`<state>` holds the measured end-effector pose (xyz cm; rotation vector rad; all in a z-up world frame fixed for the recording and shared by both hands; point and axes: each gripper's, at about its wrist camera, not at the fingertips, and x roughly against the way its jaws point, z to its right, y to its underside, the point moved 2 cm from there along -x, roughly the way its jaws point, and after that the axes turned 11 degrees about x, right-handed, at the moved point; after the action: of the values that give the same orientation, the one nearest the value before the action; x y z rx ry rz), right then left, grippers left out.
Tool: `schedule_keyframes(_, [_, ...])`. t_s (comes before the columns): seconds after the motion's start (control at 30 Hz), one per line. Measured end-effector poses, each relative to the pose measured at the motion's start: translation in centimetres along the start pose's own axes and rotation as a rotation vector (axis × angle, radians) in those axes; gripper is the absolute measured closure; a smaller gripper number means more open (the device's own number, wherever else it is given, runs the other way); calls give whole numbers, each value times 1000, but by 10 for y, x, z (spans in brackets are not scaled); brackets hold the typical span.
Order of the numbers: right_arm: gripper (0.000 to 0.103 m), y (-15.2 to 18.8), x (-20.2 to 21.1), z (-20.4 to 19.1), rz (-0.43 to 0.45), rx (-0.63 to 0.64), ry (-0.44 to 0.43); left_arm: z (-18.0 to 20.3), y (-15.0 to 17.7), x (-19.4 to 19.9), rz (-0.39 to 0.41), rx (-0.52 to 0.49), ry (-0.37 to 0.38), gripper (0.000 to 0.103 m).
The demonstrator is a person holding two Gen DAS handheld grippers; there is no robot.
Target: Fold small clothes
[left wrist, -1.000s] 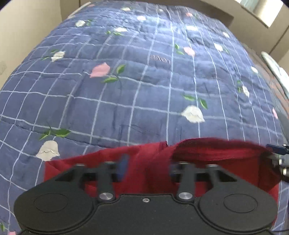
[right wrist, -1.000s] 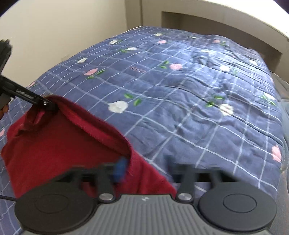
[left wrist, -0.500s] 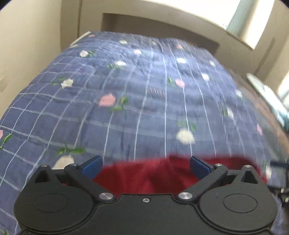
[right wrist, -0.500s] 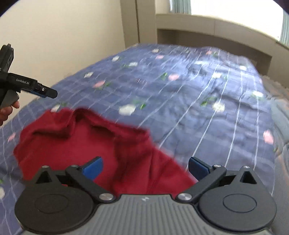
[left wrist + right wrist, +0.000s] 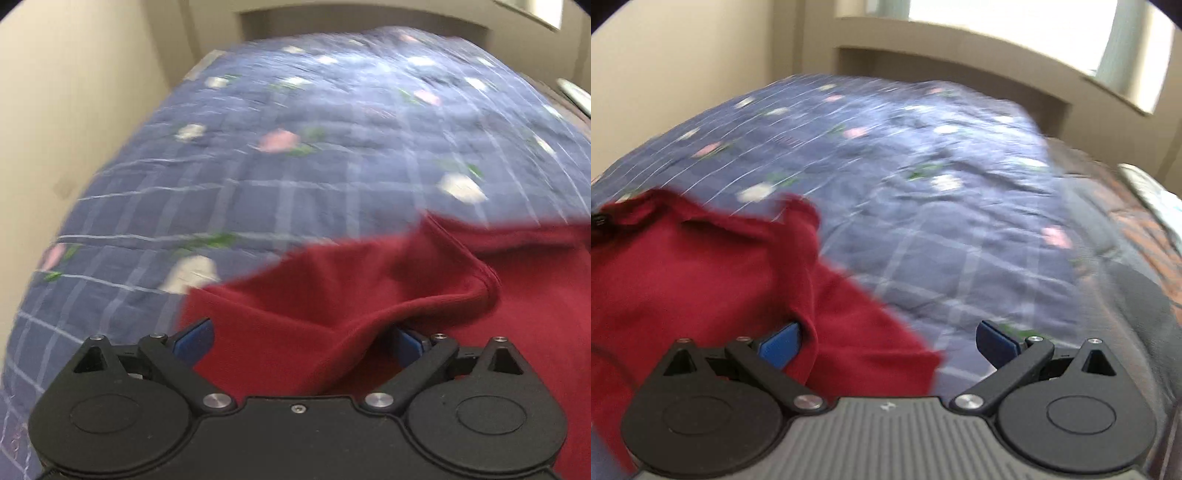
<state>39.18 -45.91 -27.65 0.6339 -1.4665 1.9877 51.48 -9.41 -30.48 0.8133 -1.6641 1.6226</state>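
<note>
— Where's the garment?

— The red garment [image 5: 388,295] lies loose on the blue floral quilt [image 5: 295,177] of the bed. From my left wrist camera it fills the frame from about five o'clock to three o'clock, with a raised fold running across it. From my right wrist camera the same red garment [image 5: 701,277] sits from nine o'clock down to six, and the quilt [image 5: 942,221] takes the rest.

— And your tools?

— My left tool [image 5: 299,339] has just been opening and stands spread wide; cloth bunches between its blue pads [image 5: 194,341], but they don't press on it. My right tool [image 5: 888,341] has also just been opening and is spread wide; a corner of the garment lies between the pads [image 5: 777,347], and the right one is over bare quilt. Neither pinches anything.

— Anything sharp?

— No, both views are blurred.
</note>
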Motion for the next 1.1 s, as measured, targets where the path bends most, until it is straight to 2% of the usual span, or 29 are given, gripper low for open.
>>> schedule_keyframes(0.07, [0, 0, -1, 14, -11, -31, 56, -15, -13, 0, 26, 62, -53, 5])
schedule_keyframes(0.17, [0, 0, -2, 28, -21, -66, 88, -32, -27, 3, 36, 147, -89, 5])
schedule_keyframes(0.4, [0, -2, 6, 10, -3, -71, 60, -40, -29, 10, 2, 230, -124, 1])
schedule_keyframes(0.53, [0, -6, 5, -10, 8, -82, 19, -26, -17, 22, -18, 236, -106, 1])
schedule_keyframes(0.73, [0, -30, -27, -37, 25, 7, 6, -4, -4, 46, -57, 246, -59, 1])
schedule_keyframes(0.83, [0, -49, -50, -38, 8, 24, 82, 6, -3, 58, -55, 246, -22, 1])
schedule_keyframes(0.97, [0, -71, -54, -22, -3, -107, 230, 13, -2, 73, -41, 243, 51, 1])
schedule_keyframes(1.1, [0, -79, -31, -26, 37, -138, 253, 16, -2, 82, -43, 223, 75, 1])
